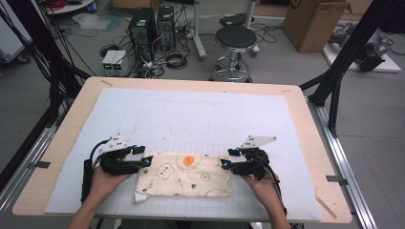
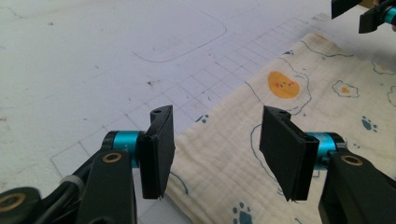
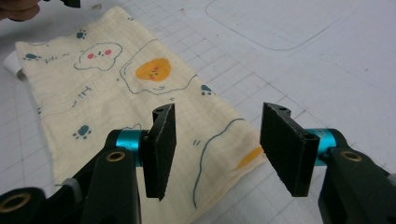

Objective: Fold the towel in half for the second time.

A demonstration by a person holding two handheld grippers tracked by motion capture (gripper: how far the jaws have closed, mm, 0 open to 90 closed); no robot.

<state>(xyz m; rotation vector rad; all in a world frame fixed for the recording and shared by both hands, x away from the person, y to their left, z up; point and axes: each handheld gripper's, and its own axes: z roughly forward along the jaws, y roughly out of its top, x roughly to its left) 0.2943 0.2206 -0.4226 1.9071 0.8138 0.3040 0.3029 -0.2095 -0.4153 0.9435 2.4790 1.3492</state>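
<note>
Two hands, each with one tool, left tool [image 1: 143, 156] and right tool [image 1: 228, 158], jaws apart; one printed cloth [image 1: 186, 175] between them on the white gridded surface [image 1: 191, 119].

Left gripper [image 1: 143, 156] and right gripper [image 1: 227, 159] face each other low down, fingers [image 2: 158, 149] parted, gripping nothing

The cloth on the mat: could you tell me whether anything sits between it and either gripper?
Nothing visible does. The cloth lies flat, with the left gripper open over one end and the right gripper open over the other.
</note>
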